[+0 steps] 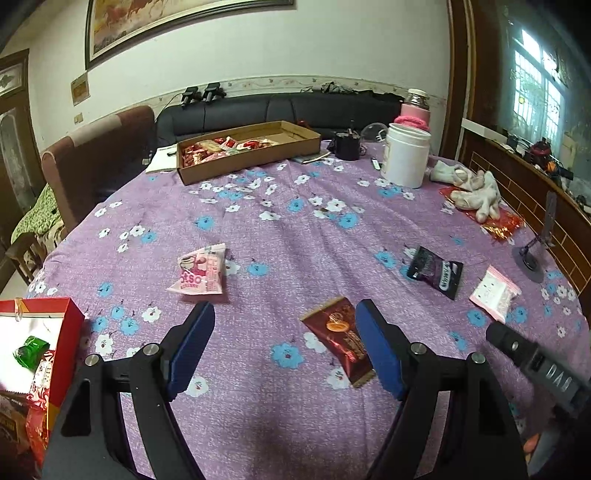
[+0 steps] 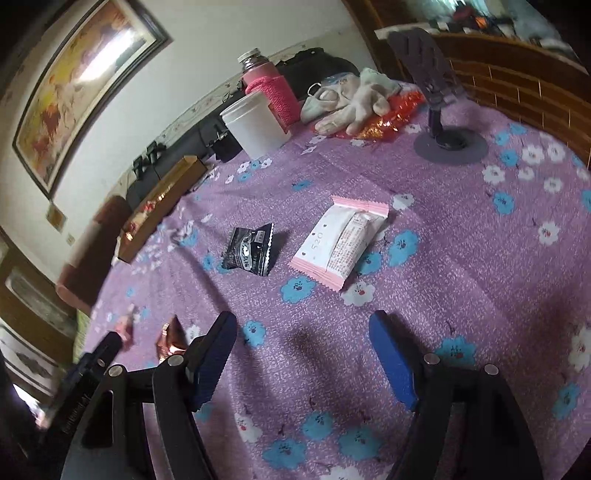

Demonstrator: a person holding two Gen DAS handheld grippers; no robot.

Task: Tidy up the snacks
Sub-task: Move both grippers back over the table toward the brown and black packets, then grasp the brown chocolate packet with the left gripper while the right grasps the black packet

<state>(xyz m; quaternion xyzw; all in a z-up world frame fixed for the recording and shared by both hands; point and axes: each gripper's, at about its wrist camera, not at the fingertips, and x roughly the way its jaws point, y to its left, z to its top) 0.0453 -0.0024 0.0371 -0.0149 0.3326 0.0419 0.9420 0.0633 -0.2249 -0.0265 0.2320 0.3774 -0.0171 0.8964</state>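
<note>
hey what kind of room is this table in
Most likely a home living or dining room: a dark sofa behind the table with its floral tablecloth, a framed painting on the wall, and a thermos.

Counts on the worktop

Four loose snack packets: one pink (image 1: 201,271), one brown (image 1: 338,341), one black (image 1: 436,271), one pink-white (image 1: 493,291).

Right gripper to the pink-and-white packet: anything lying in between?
Nothing. In the right wrist view, only bare tablecloth separates the open right gripper from the pink-and-white packet; the black packet sits off left.
</note>
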